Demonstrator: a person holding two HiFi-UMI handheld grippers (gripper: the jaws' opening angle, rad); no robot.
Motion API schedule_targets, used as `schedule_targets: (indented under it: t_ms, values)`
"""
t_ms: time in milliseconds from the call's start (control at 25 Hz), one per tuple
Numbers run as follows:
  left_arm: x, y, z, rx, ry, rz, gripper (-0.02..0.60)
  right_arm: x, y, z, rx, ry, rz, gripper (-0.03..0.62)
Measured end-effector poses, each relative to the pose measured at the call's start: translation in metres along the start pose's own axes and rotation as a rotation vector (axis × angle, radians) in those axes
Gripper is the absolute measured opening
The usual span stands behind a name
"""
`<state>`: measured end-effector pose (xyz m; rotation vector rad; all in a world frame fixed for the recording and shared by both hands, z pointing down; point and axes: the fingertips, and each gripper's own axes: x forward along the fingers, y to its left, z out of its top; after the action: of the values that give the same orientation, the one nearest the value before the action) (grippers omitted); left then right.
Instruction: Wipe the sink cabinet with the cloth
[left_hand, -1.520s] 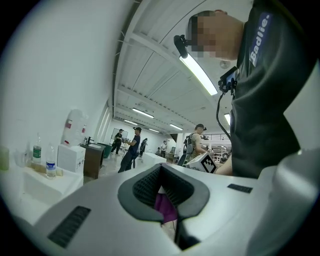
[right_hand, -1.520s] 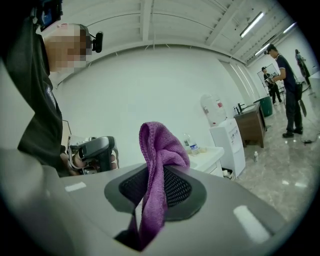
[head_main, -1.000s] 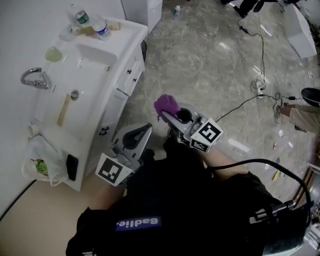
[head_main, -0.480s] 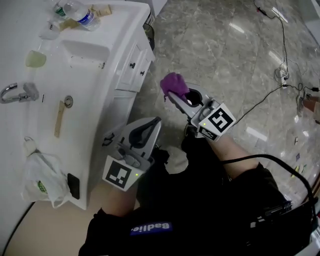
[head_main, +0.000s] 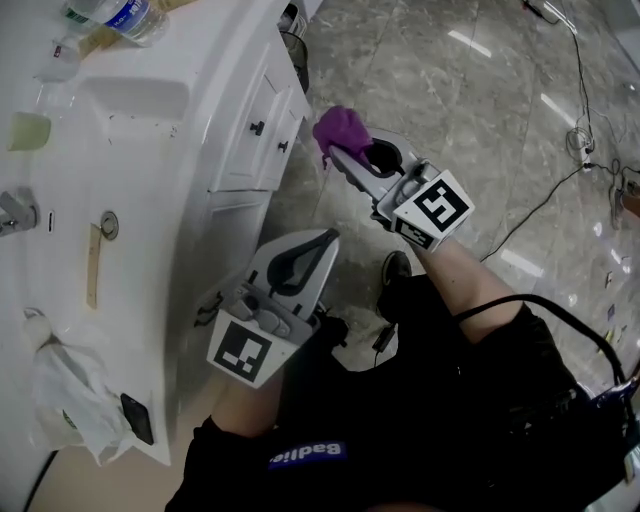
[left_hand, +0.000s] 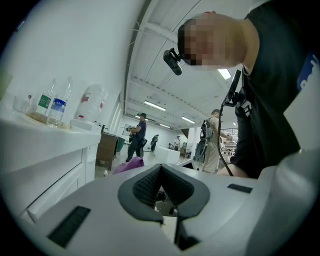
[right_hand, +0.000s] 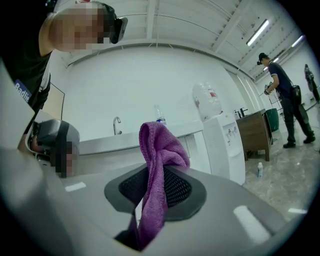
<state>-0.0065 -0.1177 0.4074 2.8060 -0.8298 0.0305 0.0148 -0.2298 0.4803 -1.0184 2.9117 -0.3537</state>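
So the big thing here is the white sink cabinet running down the left of the head view, with grey marble floor beside it. The person stands side-on to its drawer fronts, which makes sense if the fronts are what gets wiped. The right tool is held out toward those drawers, clamped tight on the purple cloth, with a wad of it bunched past the tips. My guess is that's so the fabric meets the panel first, not the plastic. The cloth is near the cabinet but doesn't look like it's touching, so I'd say the wipe hasn't started. The left tool hangs lower and closer to the body, jaws together on nothing – just parked out of the way, I reckon. The right gripper view shows what the head view can't: the cloth runs down between the pads, so it's pinched properly, and there's a water dispenser past the cabinet end. The left gripper view only catches the cloth as a purple sliver. Small stuff: water bottles on the worktop, black drawer knobs.
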Motion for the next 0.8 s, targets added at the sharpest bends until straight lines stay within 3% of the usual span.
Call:
schedule_targets:
  t_ms: [240,440,800]
  values:
    - [0.006,0.038,-0.058,-0.010,0.027,0.045,0.005,0.039,-0.038,-0.039,0.004,-0.043,0.004,0.072]
    - [0.011,0.059,-0.093,0.031,-0.007,0.058,0.005,0.072,-0.070,-0.061,-0.022,-0.081,0.034,0.072]
    - [0.006,0.071,-0.134,0.097,-0.049,0.070,0.005,0.118,-0.108,-0.057,-0.155,-0.080,0.055,0.072]
